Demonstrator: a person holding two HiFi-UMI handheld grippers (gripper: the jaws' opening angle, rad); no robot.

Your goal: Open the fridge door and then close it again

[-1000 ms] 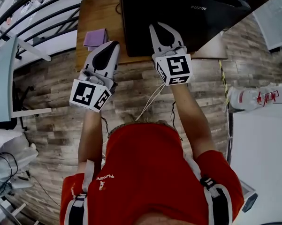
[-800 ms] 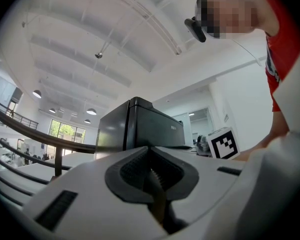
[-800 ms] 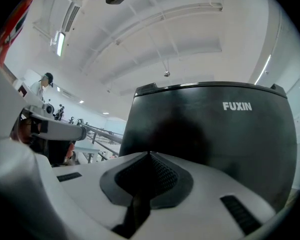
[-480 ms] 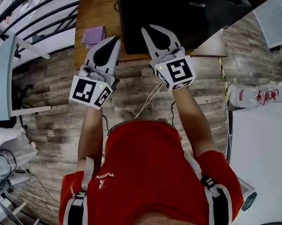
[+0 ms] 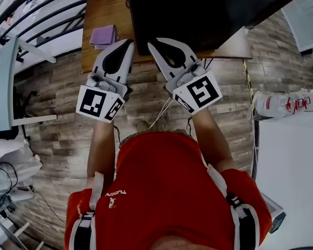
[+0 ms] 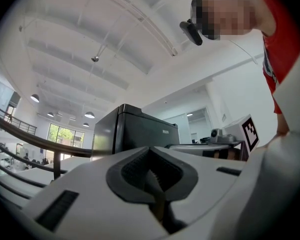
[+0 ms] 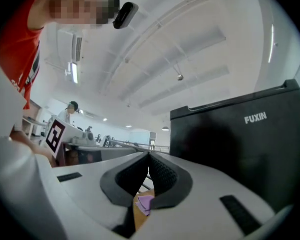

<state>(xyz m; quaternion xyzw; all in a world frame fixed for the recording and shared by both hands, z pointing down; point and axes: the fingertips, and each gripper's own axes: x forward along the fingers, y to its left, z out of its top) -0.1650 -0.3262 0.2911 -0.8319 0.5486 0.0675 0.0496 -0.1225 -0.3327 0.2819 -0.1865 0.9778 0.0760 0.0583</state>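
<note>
Fridge: the black mini fridge (image 5: 198, 9) stands on a wooden table (image 5: 101, 14); its door looks shut against the body.
Left gripper (image 5: 129, 45): my jaws are pressed together on nothing, with the tip just off the fridge's front left corner.
Right gripper (image 5: 152, 43): the jaws are also closed and empty, with the tip at the fridge's front edge, close beside the left one.
Around the fridge: a purple cloth (image 5: 104, 36) lies on the table to the fridge's left. A white cable (image 5: 164, 111) hangs below my grippers, on the near side of the fridge.
In the way: nothing lies between my tips and the fridge front.
Only in the gripper views: the right gripper view shows the fridge's brand lettering face-on and a far-off person (image 7: 70, 111) away from the fridge. The left gripper view shows the fridge from its other side.
Hard to tell: I can't make out a door handle. The head view cuts off the fridge's top edge. A white object (image 5: 281, 105) on the floor to the fridge's right is unclear.
</note>
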